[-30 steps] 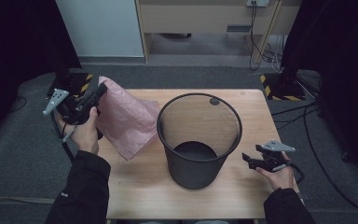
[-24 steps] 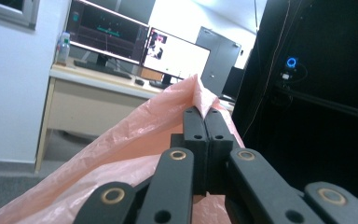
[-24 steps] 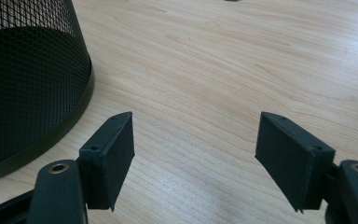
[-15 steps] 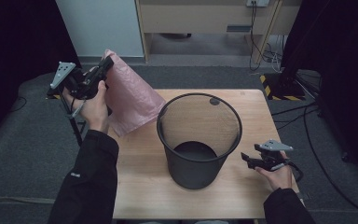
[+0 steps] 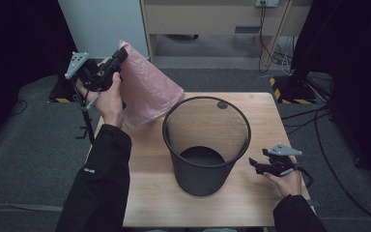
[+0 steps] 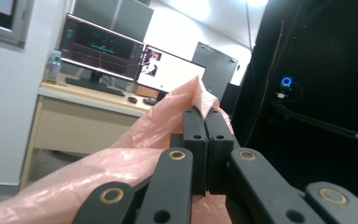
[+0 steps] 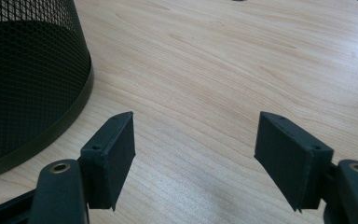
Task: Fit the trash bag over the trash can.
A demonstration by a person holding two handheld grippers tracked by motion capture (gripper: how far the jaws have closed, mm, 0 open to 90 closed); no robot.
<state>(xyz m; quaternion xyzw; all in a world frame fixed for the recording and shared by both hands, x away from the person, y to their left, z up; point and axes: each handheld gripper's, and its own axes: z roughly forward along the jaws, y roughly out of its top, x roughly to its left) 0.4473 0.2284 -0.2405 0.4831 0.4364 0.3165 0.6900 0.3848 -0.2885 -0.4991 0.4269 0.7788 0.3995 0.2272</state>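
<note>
— Jaws first: how do they stand?

— On the left gripper [image 5: 117, 55] the two black jaws are pressed together on a fold of the pink plastic bag [image 5: 147, 89]. In the left gripper view the thin film [image 6: 98, 172] bunches up on both sides of the closed tips and pokes out above them. On the right gripper [image 7: 193, 154] the jaws stand wide apart with only bare wood between them; nothing is held.

— And where is the bag, exactly?

— Up in the air over the far left corner of the desk [image 5: 256, 121], hanging from the left gripper in a loose cone that widens downward toward the bin. Its lower edge looks close to the desk top near the bin's left side; whether it touches I cannot tell. The black mesh bin [image 5: 205, 145] stands upright in the middle of the desk, with no bag in it that I can see.

— The right hand?

— Resting at the near right of the desk, just beside the foot of the bin, gripper pointed toward it.

— So which step is this?

— I'd judge it the start of lining the bin: the bag is picked up by one edge, but its mouth is not yet spread.

— What does the next move want?

— Probably a second grip. The right gripper would need to take the opposite edge of the bag's opening, so the two can pull it apart and bring it over the rim. With film this thin, pinching a single layer rather than both will be the fiddly part.
</note>
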